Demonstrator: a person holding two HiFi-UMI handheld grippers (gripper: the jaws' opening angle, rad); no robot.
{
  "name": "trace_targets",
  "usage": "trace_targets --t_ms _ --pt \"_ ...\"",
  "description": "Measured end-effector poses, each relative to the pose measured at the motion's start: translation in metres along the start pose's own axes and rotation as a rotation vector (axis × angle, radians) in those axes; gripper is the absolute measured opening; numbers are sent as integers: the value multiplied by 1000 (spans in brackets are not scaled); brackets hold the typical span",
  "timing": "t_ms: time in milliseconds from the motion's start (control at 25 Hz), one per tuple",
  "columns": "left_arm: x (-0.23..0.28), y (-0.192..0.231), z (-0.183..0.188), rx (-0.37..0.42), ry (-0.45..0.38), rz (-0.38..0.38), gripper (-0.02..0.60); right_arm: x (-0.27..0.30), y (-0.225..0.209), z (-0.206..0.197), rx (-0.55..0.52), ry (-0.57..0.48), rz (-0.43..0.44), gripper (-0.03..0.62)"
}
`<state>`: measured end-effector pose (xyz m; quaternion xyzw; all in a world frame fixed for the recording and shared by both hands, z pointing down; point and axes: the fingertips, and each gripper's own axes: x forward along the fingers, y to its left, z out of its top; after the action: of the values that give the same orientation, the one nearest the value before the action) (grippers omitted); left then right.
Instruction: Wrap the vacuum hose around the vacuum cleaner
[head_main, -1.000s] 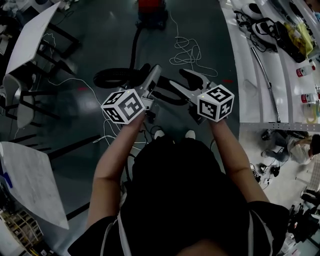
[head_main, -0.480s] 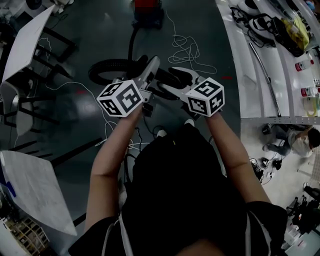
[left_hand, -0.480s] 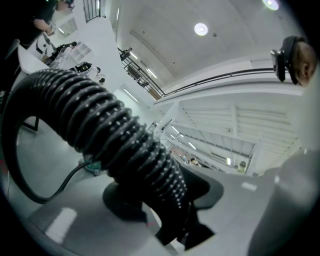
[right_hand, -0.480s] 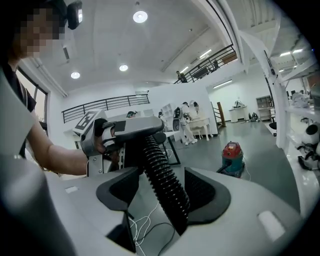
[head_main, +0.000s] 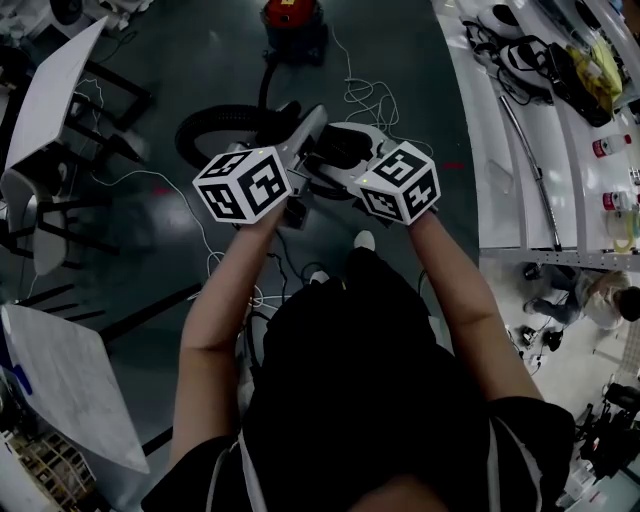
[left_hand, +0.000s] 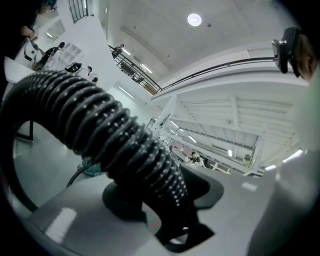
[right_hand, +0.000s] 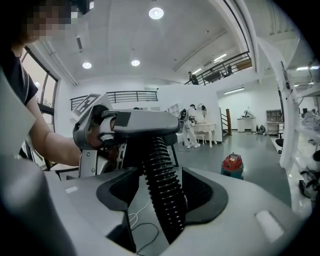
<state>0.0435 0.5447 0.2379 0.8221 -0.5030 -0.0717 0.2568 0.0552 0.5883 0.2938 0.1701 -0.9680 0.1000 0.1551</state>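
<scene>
Black ribbed flexible vacuum hose (left_hand: 125, 145): we count one. Two grey grippers: left gripper (left_hand: 162, 197) pinches it; right gripper (right_hand: 162, 195) stands spread loosely around it. One red drum-shaped vacuum cleaner (head_main: 292, 18).

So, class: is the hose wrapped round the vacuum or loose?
Loose: the hose runs from the vacuum and loops on the floor, not round it.

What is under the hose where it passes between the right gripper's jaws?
A strip of floor with a thin white cable shows beside the hose. What lies directly below is covered by the hose and the right gripper.
</scene>
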Motion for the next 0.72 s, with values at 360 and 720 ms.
trace_targets --t_ms 360,720 --pt "72 -6 3 58 99 -7 204 2 -61 17 -114 37 -13 250" --pt "131 -18 -4 114 175 -6 210 -4 -116 10 -167 100 -55 158"
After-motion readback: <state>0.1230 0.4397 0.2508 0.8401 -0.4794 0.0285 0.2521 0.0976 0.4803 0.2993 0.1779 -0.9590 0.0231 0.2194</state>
